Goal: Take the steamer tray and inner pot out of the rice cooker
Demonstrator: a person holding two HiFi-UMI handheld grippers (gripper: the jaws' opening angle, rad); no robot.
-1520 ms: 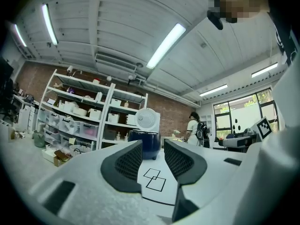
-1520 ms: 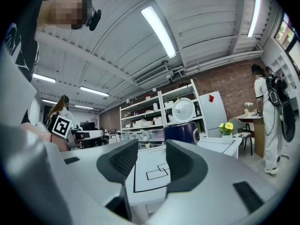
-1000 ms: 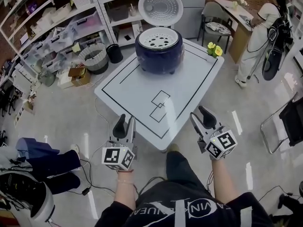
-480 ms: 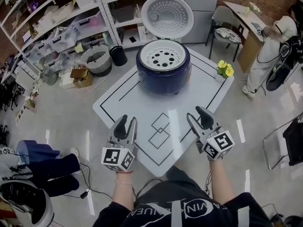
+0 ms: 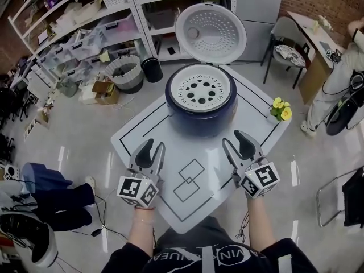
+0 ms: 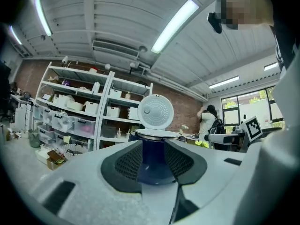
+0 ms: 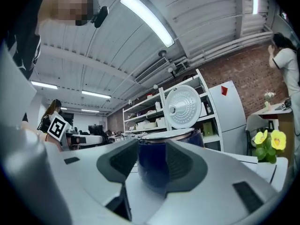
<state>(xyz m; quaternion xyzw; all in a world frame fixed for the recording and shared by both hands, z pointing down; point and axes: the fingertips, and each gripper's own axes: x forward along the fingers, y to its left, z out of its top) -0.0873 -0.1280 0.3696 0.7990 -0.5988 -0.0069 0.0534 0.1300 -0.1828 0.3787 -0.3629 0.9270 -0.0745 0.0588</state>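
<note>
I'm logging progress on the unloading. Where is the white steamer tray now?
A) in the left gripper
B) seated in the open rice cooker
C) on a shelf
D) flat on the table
B: the holed steamer tray sits in the mouth of the rice cooker, whose lid stands raised.

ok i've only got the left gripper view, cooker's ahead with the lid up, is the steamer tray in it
observer: yes, the head view shows the white steamer tray, full of round holes, seated in the top of the rice cooker.
operator: is the right gripper holding anything
observer: no, the right gripper has its jaws apart with nothing between them.
operator: how close are we
observer: both are short of it. The left gripper and the right one hover over the table near its front edges, touching nothing.
</note>
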